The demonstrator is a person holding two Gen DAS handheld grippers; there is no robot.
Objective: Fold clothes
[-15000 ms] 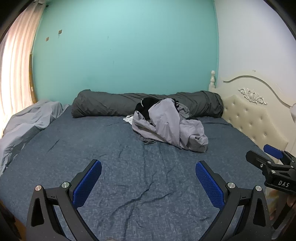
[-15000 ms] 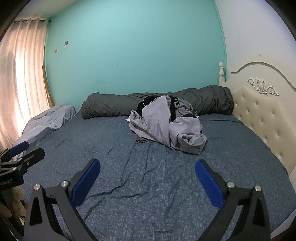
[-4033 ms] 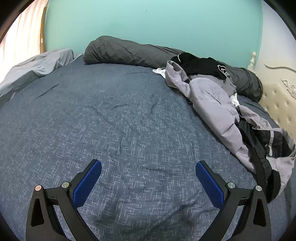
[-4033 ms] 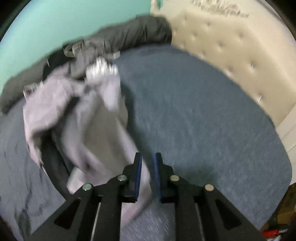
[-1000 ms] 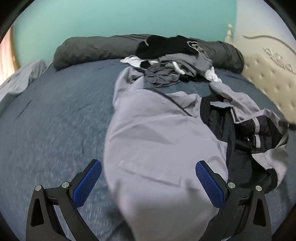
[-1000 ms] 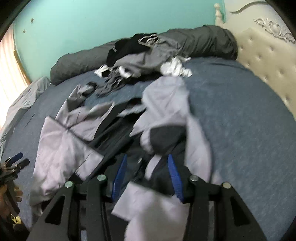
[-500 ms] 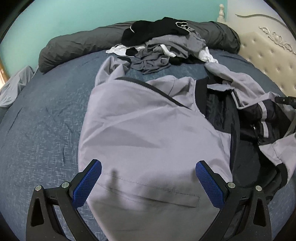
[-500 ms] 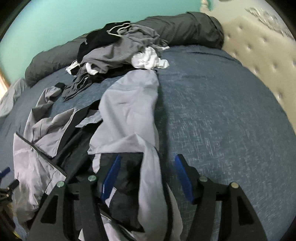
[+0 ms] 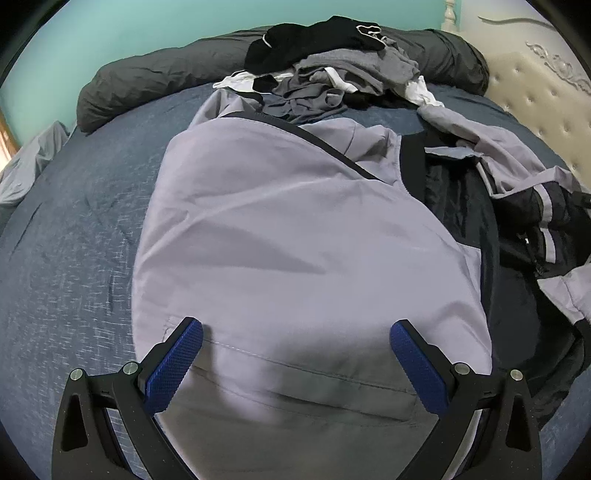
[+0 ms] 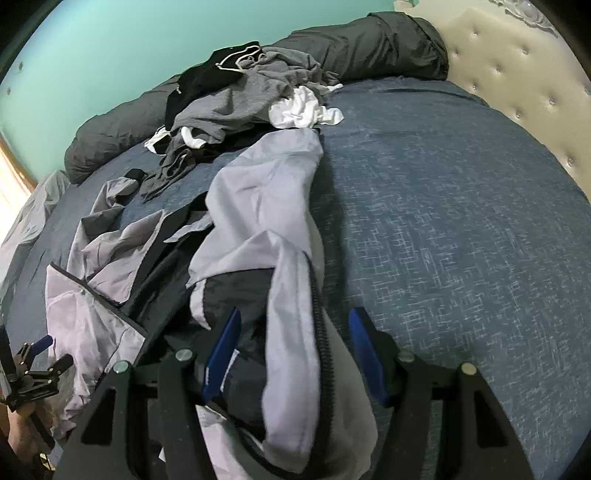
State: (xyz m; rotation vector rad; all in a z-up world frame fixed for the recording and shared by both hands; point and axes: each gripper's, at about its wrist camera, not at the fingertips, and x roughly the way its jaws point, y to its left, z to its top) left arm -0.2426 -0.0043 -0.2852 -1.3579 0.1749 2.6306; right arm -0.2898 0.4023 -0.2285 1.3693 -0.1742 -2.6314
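My left jaws point(image 9: 295, 343) stand wide and hold nothing. Between and beyond them lies the broad back panel of the light grey windbreaker jacket with black lining and black trim point(image 9: 295, 236), spread over the dark blue woven bedspread point(image 9: 74, 236). A stitched seam of the jacket runs across just ahead of the blue pads, and whether their tips touch the cloth I cannot tell. To the right of these jaws the jacket lies open, showing its black lining and a bunched sleeve with a pale stripe.

My right jaws point(image 10: 295, 332) have just been opening and now stand about half apart. The jacket's zippered front edge passes up between them, a fold of grey cloth with the black zipper along its right side. The pads do not press on it. To the left of these jaws the rest of the jacket lies crumpled, and right of them the bedspread is bare.

Far beyond both jaws a heap of other clothes, grey, black and white point(image 10: 251, 96), lies against the rolled dark grey duvet point(image 9: 147, 85) at the teal wall point(image 9: 110, 33). The cream tufted headboard point(image 10: 517, 74) stands beyond and to the right. At the lower left edge of the right view, the left gripper shows in a person's hand point(image 10: 18, 439).
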